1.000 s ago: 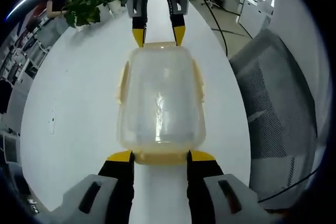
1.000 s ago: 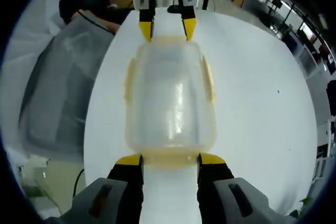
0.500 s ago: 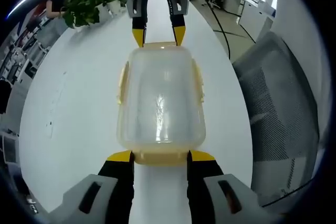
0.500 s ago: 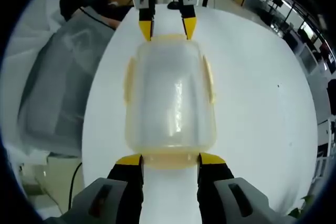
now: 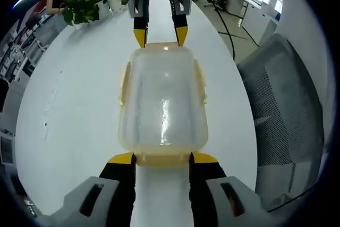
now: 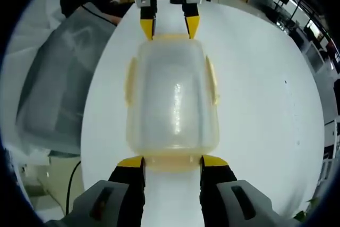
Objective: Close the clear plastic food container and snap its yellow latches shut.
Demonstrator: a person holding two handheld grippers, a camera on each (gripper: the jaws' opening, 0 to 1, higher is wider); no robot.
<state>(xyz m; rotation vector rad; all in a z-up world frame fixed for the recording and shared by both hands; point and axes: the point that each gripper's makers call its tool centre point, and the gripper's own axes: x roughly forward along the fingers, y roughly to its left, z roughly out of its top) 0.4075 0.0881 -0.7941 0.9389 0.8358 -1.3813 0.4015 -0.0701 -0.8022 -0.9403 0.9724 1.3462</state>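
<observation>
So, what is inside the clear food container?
Nothing is visible inside the clear food container: through its cloudy lid only glare and the white table show. The haze could hide something small or clear, so I cannot be sure.

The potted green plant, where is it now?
In the left gripper view, the potted green plant stands at the white table's far upper-left edge, beyond the clear plastic container.

bright even light | glare streak on container lid [image 5: 164,115] | strong fisheye edge distortion

A white table [image 5: 74,110] carries the clear lidded container [image 5: 162,102] — and a potted plant [image 5: 87,1].
</observation>
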